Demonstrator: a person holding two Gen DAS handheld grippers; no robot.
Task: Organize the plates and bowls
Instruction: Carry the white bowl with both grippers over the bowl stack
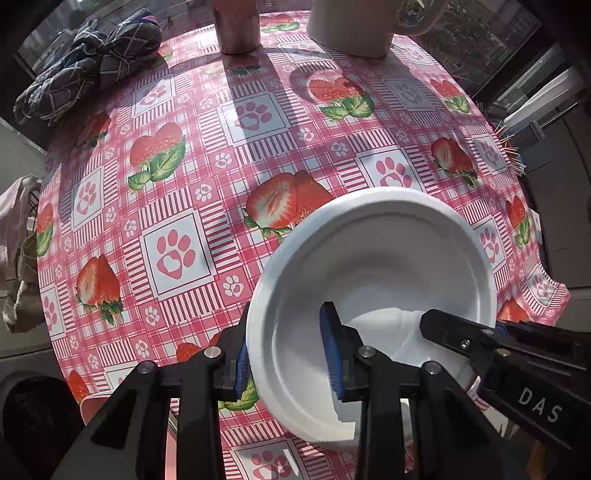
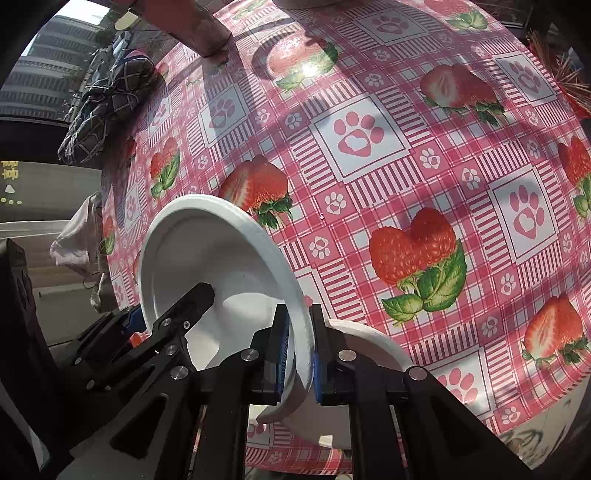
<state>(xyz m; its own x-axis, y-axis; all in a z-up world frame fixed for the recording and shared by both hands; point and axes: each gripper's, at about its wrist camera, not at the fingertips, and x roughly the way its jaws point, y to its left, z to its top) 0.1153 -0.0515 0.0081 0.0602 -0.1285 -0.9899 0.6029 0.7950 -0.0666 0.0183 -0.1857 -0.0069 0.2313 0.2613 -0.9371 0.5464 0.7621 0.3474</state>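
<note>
With my left hand-held gripper (image 1: 290, 360) and right hand-held gripper (image 2: 299, 354) each clamped on opposite rims of 1 white bowl (image 1: 373, 258) tilted above the worktop (image 1: 207, 155), uneven pulling could crumple its thin rim or let it slip free.

Pink checked tablecloth (image 1: 207, 192) with strawberries and paw prints, partly sunlit, partly crossed by shadows. Dark bundled cloth (image 1: 92, 62) with a light grid pattern at its far left edge. Copper-coloured cup (image 1: 236, 26) and white mug (image 1: 351, 26) standing apart along the far edge. Thin wooden sticks (image 2: 557, 70) at the right edge.
</note>
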